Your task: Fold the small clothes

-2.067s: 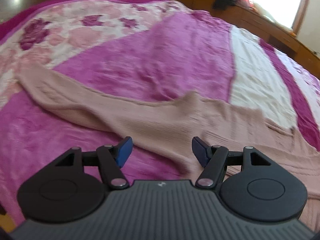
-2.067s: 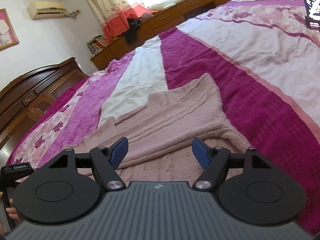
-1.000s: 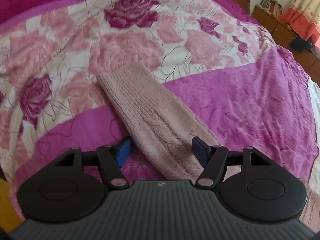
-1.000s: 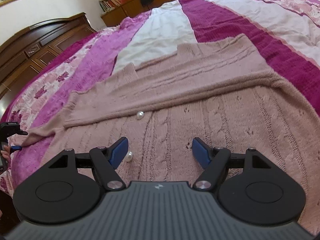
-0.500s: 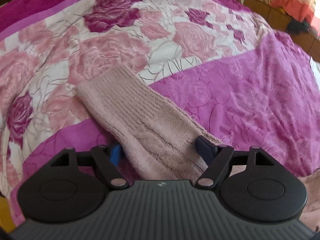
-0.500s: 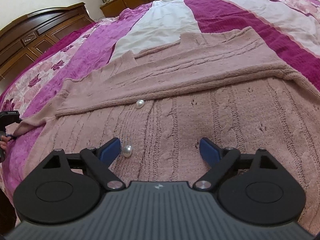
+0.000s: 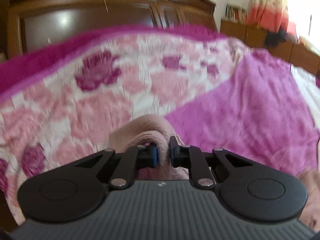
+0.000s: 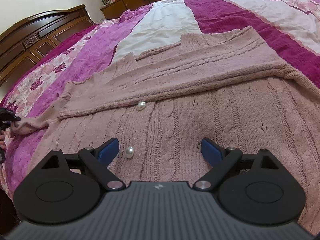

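In the left wrist view, which is blurred, the left gripper (image 7: 162, 154) sits at lower centre with its fingers (image 7: 153, 154) clamped on the sleeve (image 7: 148, 128) of a pink knit cardigan; the cuff end bunches up in a hump just above the fingers, over the bedspread (image 7: 80, 104), whose floral pink band fills the left of the frame and plain magenta the right. A dark wooden headboard (image 7: 80, 20) runs across the top, and a curtain (image 7: 266, 4) hangs at upper right. In the right wrist view, the right gripper (image 8: 160, 152) hovers low over the cardigan (image 8: 230, 110) with its fingers (image 8: 109, 150) spread wide apart, holding nothing. The cardigan lies flat on the bed across the centre and right of the frame, its front facing up. Two pearl buttons show: one (image 8: 141, 105) at mid-frame beside the front edge, the other (image 8: 129, 152) just right of the left blue pad. At the far left edge of that frame the sleeve end (image 8: 26, 126) is drawn to a point where the other gripper (image 8: 6, 118) grips it, lifted slightly off the bedspread. Low cabinets (image 8: 128, 2) with books stand at top centre.
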The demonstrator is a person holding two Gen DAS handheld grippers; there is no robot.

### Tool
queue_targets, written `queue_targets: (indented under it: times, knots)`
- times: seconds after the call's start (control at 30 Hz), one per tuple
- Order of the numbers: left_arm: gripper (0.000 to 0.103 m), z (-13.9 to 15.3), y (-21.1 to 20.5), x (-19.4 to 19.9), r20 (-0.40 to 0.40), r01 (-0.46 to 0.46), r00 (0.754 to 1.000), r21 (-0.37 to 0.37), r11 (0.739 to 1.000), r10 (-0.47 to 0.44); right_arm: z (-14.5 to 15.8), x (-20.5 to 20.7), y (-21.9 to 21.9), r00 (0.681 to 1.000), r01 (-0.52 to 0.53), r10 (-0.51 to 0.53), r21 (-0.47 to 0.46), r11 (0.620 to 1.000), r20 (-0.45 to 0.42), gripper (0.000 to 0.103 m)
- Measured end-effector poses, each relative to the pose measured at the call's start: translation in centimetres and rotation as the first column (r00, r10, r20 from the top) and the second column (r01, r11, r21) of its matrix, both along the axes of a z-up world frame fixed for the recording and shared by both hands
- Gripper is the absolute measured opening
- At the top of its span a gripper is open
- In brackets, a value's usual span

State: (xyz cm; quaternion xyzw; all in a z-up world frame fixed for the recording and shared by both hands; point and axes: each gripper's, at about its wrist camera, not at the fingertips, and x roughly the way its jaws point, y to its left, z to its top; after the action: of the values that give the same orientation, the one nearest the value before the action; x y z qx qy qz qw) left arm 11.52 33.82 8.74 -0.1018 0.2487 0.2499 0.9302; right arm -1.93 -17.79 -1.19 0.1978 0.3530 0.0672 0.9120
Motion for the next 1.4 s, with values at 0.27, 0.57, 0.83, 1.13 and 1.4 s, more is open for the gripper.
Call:
queue_targets:
  times: [0.27, 0.57, 0.83, 1.13, 1.4]
  knots:
    - [0.015, 6.4, -2.4, -1.7, 0.14, 0.06, 0.988, 0.057, 0.997, -0.068, 0.4, -0.3, -0.7, 1.0, 0.004, -0.004, 0.041, 0.999, 0.007, 0.093]
    - [0.015, 9.2, -7.8, -2.4, 0.2, 0.208, 0.958, 0.017, 0.978, -0.207, 1.3, -0.8, -2.1, 0.999, 0.015, -0.017, 0.047, 0.999, 0.037, 0.093]
    - [0.015, 9.3, -14.0, -2.0, 0.194, 0.348, 0.916, 0.048, 0.936, -0.351, 2.3, -1.6, -4.6, 0.995, 0.067, -0.072, 0.064, 0.996, 0.076, 0.093]
    - [0.015, 8.6, -20.2, -1.1, 0.19, 0.459, 0.874, -0.021, 0.888, -0.448, 2.5, -2.7, -6.9, 0.987, 0.116, -0.127, 0.111, 0.987, 0.098, 0.093]
    - [0.015, 9.6, -26.3, -0.4, 0.211, 0.532, 0.829, -0.019, 0.846, -0.517, 2.0, -3.4, -8.3, 0.983, 0.131, -0.149, 0.158, 0.979, 0.106, 0.093]
